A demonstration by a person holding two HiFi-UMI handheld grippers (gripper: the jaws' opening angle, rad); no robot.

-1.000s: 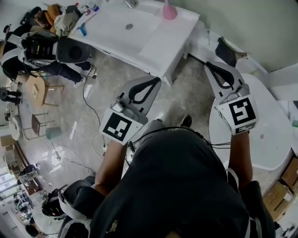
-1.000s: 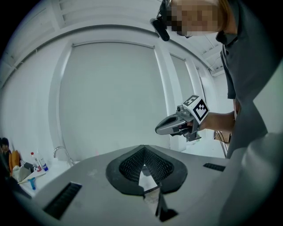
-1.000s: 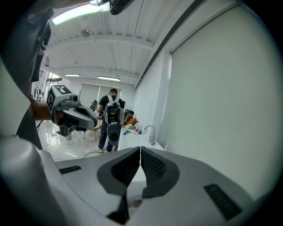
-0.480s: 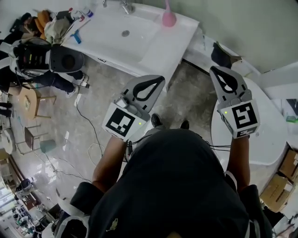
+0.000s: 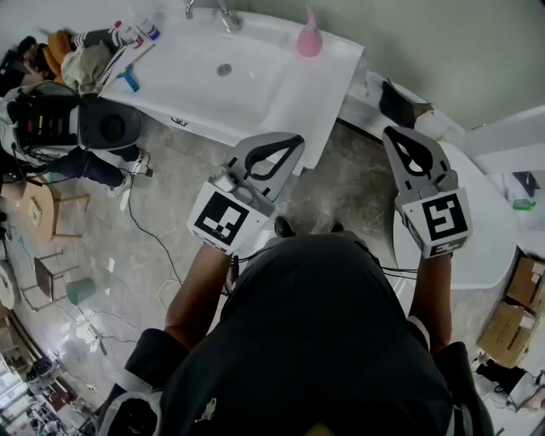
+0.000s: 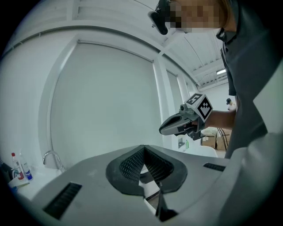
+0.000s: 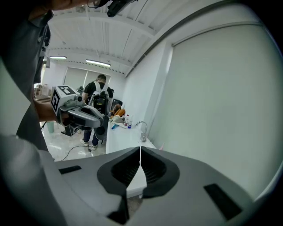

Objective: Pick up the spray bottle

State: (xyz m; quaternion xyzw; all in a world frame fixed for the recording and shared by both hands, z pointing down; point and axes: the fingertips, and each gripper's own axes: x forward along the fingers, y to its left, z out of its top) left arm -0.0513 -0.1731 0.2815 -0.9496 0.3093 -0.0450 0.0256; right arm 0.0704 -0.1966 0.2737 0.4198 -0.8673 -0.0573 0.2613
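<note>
Clearly, the spray bottle (image 5: 308, 38) had not been reached yet. It was the pink one, standing upright on the far right part of the white washbasin (image 5: 255, 85), just to the right of the tap (image 5: 226, 15) and close to the wall. It was well apart from both tools.

The left gripper (image 5: 294, 140) was held over the floor on the near side of the basin, with its tongs closed tip to tip and nothing between them. The right gripper (image 5: 392, 134) was further right, near the edge of a round white table (image 5: 494, 247). Its tongs were also pressed together and empty.

The bottle looked like smooth plastic, so I judged it light and fairly stiff, though the wall might give a little under a hard squeeze. How full it was could not be seen. Beside a basin the surface could be wet and slippery. The body was wide below and narrow at the top, so it could tip if pushed high up. In my opinion the best place to take hold was the lower body or just under the head, after first opening the tongs wide enough.
</note>
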